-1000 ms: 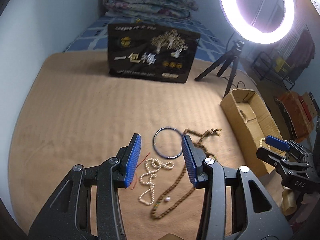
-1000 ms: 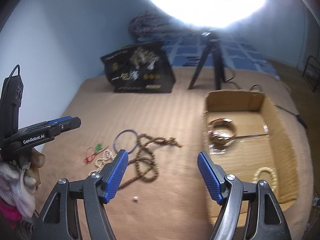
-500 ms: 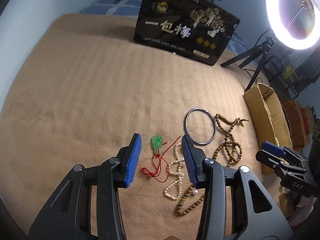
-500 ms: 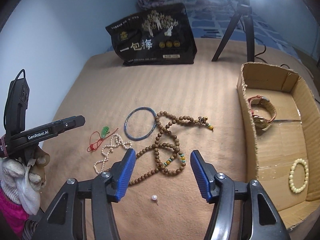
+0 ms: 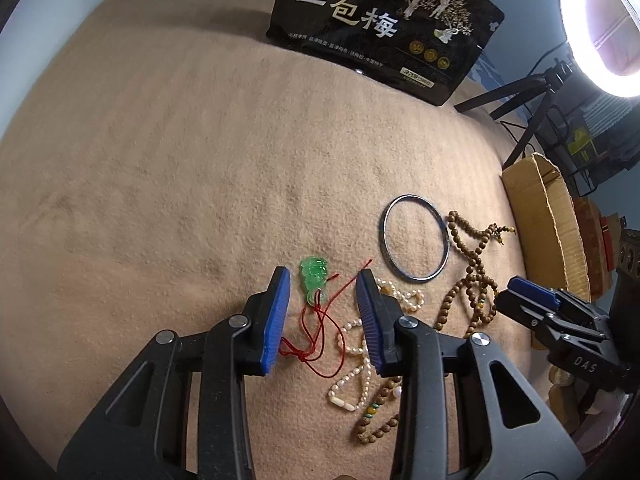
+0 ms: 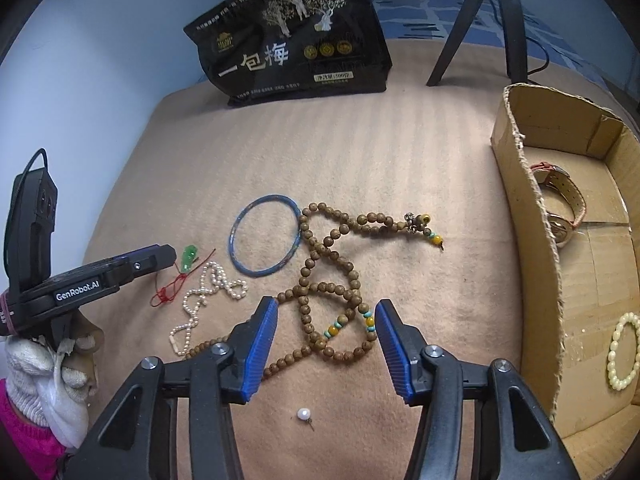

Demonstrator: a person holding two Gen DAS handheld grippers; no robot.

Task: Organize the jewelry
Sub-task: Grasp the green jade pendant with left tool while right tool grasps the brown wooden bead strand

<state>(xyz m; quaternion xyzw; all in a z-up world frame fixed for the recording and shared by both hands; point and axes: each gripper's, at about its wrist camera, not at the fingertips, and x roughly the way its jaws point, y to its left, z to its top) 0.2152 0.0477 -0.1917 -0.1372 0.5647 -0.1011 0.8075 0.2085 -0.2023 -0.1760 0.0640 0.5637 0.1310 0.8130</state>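
Left gripper unclenched, jaws just closing, straddling green pendant; right gripper unclenched, jaws just closing, over wooden bead strand beside cardboard box.

Loose on the tan blanket: green carved pendant on red cord; white pearl strand, looped; blue bangle, flat; long brown wooden bead string, coiled, touching the bangle; single pearl stud. In the cardboard box: leather-strap watch; cream bead bracelet, possibly jade.
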